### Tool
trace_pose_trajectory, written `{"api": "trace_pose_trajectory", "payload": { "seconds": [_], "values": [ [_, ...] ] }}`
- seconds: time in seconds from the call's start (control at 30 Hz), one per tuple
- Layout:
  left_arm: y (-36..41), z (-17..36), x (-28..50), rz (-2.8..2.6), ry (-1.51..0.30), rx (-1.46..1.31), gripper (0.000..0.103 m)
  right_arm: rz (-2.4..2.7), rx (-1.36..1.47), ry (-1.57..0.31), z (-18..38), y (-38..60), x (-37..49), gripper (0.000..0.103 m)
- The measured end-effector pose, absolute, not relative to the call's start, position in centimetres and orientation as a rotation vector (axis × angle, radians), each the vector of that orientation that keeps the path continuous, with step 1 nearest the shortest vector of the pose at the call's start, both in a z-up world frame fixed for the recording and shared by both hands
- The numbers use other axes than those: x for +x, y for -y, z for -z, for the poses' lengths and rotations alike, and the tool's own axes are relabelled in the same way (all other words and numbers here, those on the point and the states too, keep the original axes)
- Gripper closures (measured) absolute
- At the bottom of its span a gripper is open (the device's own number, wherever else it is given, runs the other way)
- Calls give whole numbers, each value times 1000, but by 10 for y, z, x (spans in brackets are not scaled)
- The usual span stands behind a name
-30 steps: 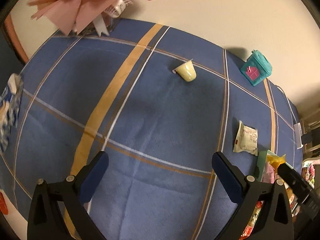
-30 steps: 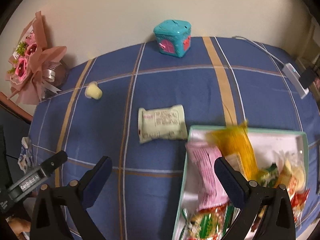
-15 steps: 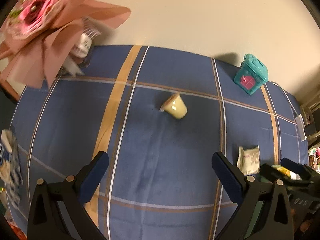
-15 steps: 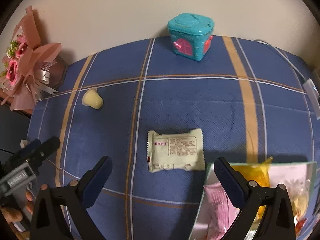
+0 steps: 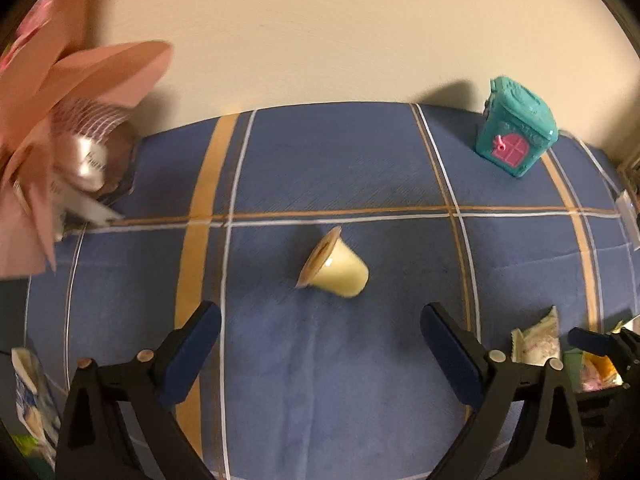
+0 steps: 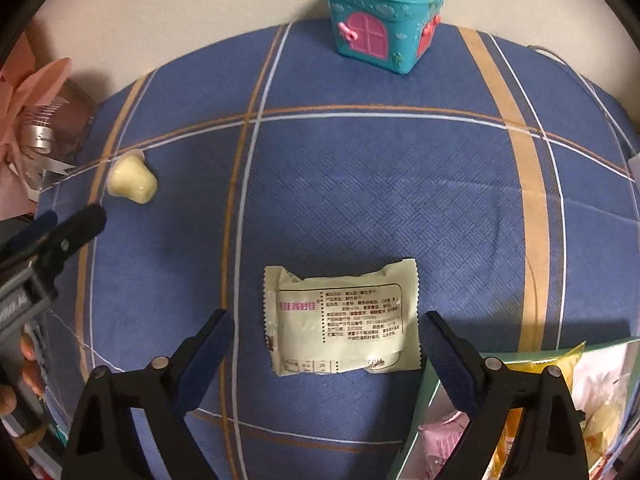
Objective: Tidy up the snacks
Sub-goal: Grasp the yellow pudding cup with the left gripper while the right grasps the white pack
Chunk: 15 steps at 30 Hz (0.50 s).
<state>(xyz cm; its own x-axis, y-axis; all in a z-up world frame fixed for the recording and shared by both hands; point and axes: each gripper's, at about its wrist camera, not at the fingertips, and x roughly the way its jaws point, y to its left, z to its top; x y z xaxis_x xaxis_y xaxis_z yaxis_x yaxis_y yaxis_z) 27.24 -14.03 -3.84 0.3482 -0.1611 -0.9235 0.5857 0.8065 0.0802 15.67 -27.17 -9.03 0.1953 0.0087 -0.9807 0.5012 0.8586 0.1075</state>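
Observation:
A pale yellow jelly cup point(image 5: 334, 266) lies on its side on the blue plaid cloth point(image 5: 360, 168), just beyond the tips of my left gripper point(image 5: 320, 320). Its jaws are closing with only cloth between them. In the right wrist view a pale green snack packet point(image 6: 340, 320) lies flat between the fingers of my right gripper point(image 6: 328, 322). Those jaws are closing too, and the pads stand just off the packet's ends. A green-rimmed box point(image 6: 520, 354) with several snacks sits at the lower right. The cup point(image 6: 132, 180) shows far left there.
A teal toy house point(image 6: 380, 28) stands at the cloth's far edge by the wall. A pink bouquet point(image 5: 60, 120) overhangs the far left corner. A blue and white carton point(image 5: 28, 392) is at the left edge. A person's fingers point(image 6: 28, 360) hold the left gripper.
Both grippers came lower and closer to their items. The cup now sits centred just ahead of the left fingers. The packet now lies between the right fingers. Both pairs of jaws narrowed slightly.

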Motion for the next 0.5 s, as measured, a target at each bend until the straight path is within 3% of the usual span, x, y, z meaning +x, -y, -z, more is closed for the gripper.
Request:
{"api": "trace_pose_trajectory", "payload": {
  "seconds": [0.13,0.27,0.33,0.5],
  "values": [
    [155,47,278,506,-1101,510,9,366,439,-1374,99,271,162,9],
    [162,58,284,500,-1103,532,11,369,439,-1392,105,270,163,16],
    [165,64,285,496,-1100,557,17,367,439,-1392,106,270,166,17],
    [168,71,289,485,-1090,571,19,368,418,-1399,110,269,165,21]
  ]
}}
